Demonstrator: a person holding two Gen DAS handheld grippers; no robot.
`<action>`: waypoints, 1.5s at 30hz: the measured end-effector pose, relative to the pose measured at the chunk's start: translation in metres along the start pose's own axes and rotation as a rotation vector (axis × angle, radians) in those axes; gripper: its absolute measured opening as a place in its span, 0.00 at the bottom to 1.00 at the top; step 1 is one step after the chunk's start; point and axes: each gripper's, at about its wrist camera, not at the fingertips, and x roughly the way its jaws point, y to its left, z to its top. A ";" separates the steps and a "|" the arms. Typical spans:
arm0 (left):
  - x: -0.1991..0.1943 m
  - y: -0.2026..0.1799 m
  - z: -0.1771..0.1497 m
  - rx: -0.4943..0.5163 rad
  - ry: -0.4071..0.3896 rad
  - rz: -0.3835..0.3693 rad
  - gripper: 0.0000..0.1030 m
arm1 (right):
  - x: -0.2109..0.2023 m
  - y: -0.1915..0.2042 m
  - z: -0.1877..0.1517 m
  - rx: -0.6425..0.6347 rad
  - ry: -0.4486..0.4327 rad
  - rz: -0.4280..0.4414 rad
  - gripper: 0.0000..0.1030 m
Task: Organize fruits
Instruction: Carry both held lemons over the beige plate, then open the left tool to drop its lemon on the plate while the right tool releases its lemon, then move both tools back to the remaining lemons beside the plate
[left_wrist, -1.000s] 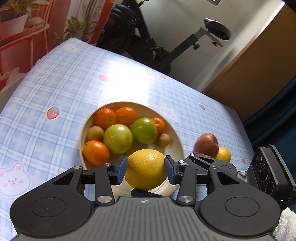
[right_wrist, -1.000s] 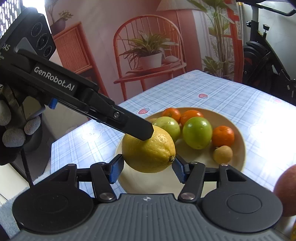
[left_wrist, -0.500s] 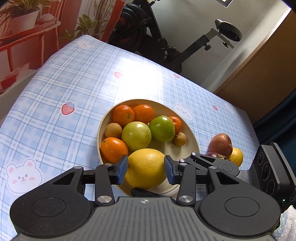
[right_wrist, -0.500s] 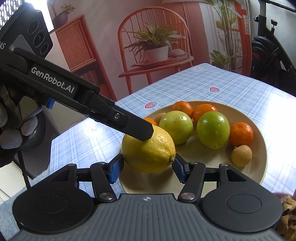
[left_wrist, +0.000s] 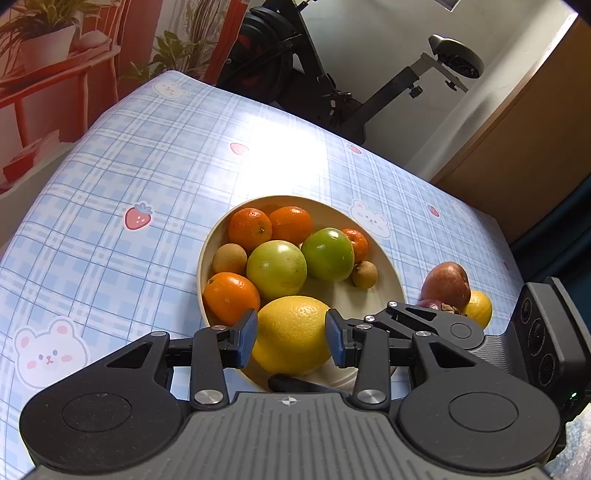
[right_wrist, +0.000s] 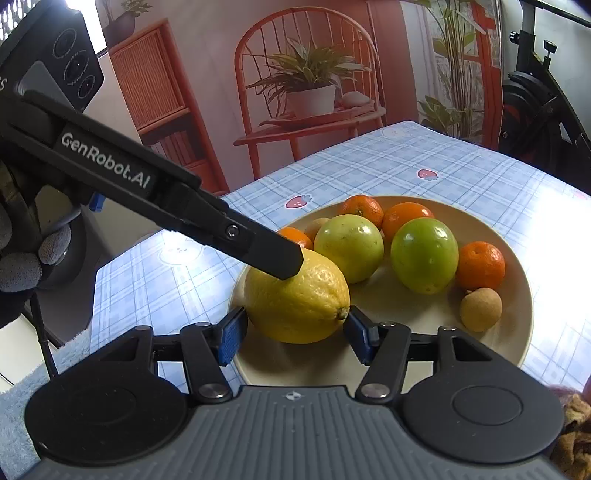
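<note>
Both my pairs of fingers flank the big yellow lemon (left_wrist: 291, 334) at the near edge of the round cream plate (left_wrist: 388, 280): my right gripper (right_wrist: 293, 328) grasps it, my left gripper (left_wrist: 291, 338) is closing on it. Beyond lie green apples and oranges. Next I judge one must let go.

A large yellow lemon (left_wrist: 293, 334) sits at the plate's (left_wrist: 384, 266) six o'clock edge, nub end pointing toward three o'clock. Behind it lie two green fruits (left_wrist: 276, 264), four oranges (left_wrist: 231, 297) and two small brown fruits (left_wrist: 365, 274). Off the plate near four o'clock sit a reddish fruit (left_wrist: 446, 283) and, seemingly, another lemon (left_wrist: 479, 308).
</note>
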 end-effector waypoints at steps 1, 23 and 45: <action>0.000 -0.001 0.000 0.004 -0.002 0.005 0.41 | -0.004 -0.001 0.000 -0.002 -0.004 0.004 0.59; -0.002 -0.074 0.008 0.125 -0.125 0.048 0.41 | -0.172 -0.044 -0.062 0.135 -0.257 -0.263 0.59; 0.055 -0.152 0.010 0.221 -0.086 -0.068 0.41 | -0.193 -0.078 -0.111 0.206 -0.236 -0.381 0.59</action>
